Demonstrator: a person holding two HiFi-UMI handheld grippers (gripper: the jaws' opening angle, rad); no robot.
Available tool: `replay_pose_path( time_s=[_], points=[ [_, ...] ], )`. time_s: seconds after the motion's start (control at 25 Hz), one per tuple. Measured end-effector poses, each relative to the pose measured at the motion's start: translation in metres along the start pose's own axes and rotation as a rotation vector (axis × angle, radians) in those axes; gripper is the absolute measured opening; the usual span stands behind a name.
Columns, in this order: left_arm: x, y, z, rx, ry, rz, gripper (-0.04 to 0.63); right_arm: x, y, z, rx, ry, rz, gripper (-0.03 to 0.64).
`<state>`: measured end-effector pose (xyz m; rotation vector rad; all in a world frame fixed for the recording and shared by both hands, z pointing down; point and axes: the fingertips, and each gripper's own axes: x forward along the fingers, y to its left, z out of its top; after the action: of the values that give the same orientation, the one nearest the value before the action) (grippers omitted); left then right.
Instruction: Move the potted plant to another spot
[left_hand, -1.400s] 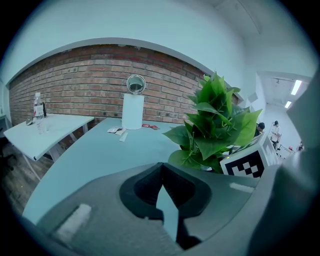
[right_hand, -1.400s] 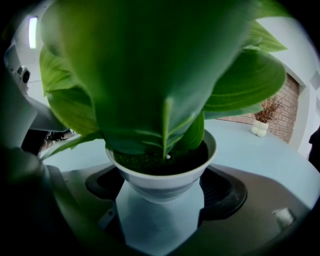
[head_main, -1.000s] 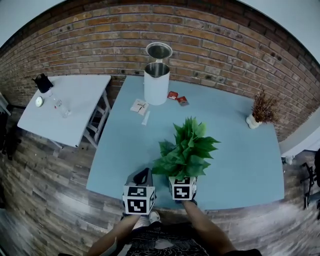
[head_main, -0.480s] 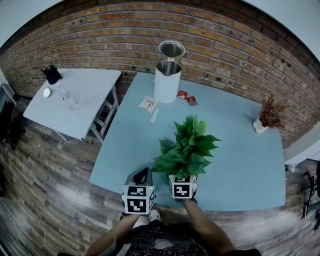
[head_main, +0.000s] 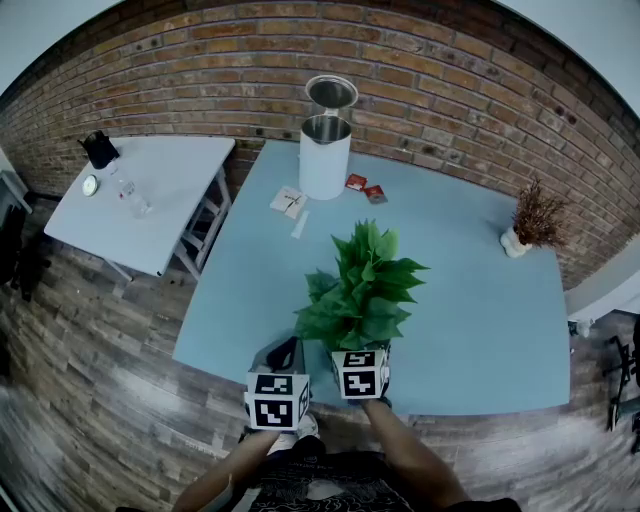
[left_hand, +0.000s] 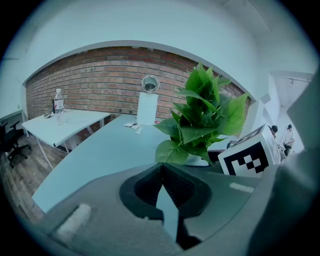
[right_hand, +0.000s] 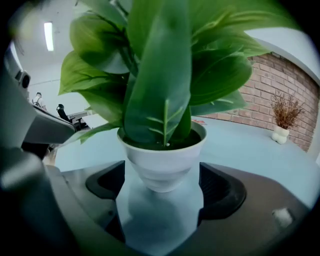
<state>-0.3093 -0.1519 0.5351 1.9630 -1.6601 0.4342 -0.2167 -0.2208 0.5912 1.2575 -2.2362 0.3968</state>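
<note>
Progress judged early: grasp not closed, lift not begun. Right gripper view: right gripper (right_hand: 162, 200) spread wide, one finger at each side of the potted plant (right_hand: 165, 95), a gap showing on both sides of its white pot (right_hand: 162, 162), nothing held; pot upright, apparently resting on the blue table (right_hand: 250, 150). Left gripper view: left gripper (left_hand: 161, 172) closed tip to tip, empty, foliage just to its right. Head view: plant near the table's front edge, directly ahead of the right gripper; left gripper beside it at that edge; white container (head_main: 325, 155) well apart at the far side; vase (head_main: 535, 218) of dried stems at far right. Remaining, as judged: close on pot, lift, carry to open tabletop, set down upright, release.
</note>
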Motion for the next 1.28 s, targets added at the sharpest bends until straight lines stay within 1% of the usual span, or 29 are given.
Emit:
replay_pose_path(
  time_s=[0.12,0.44,0.52,0.76,0.96,1.08,1.28],
  points=[
    [-0.002,-0.006,-0.006,-0.003,0.005,0.006,0.000,-0.007,0.001,-0.003,0.001,-0.004,0.017,0.460],
    [-0.010,-0.029,-0.016,0.003,-0.003,0.019,0.002,-0.032,-0.001,-0.010,-0.010,-0.017,0.063,0.372],
    [-0.012,-0.035,-0.018,0.003,-0.006,0.023,0.002,-0.038,-0.003,-0.012,-0.016,-0.020,0.074,0.332],
    [-0.016,-0.059,-0.021,0.011,-0.018,0.018,0.002,-0.059,-0.008,-0.012,-0.027,-0.050,0.100,0.241],
    [-0.018,-0.075,-0.020,0.013,-0.027,0.015,0.002,-0.081,-0.009,-0.006,-0.015,-0.080,0.126,0.185],
    [-0.018,-0.088,-0.019,0.024,-0.031,0.004,0.002,-0.094,-0.014,-0.007,-0.015,-0.095,0.125,0.155],
    [-0.016,-0.109,-0.020,0.052,-0.032,-0.006,0.002,-0.115,-0.024,-0.006,0.011,-0.118,0.128,0.123]
  ],
)
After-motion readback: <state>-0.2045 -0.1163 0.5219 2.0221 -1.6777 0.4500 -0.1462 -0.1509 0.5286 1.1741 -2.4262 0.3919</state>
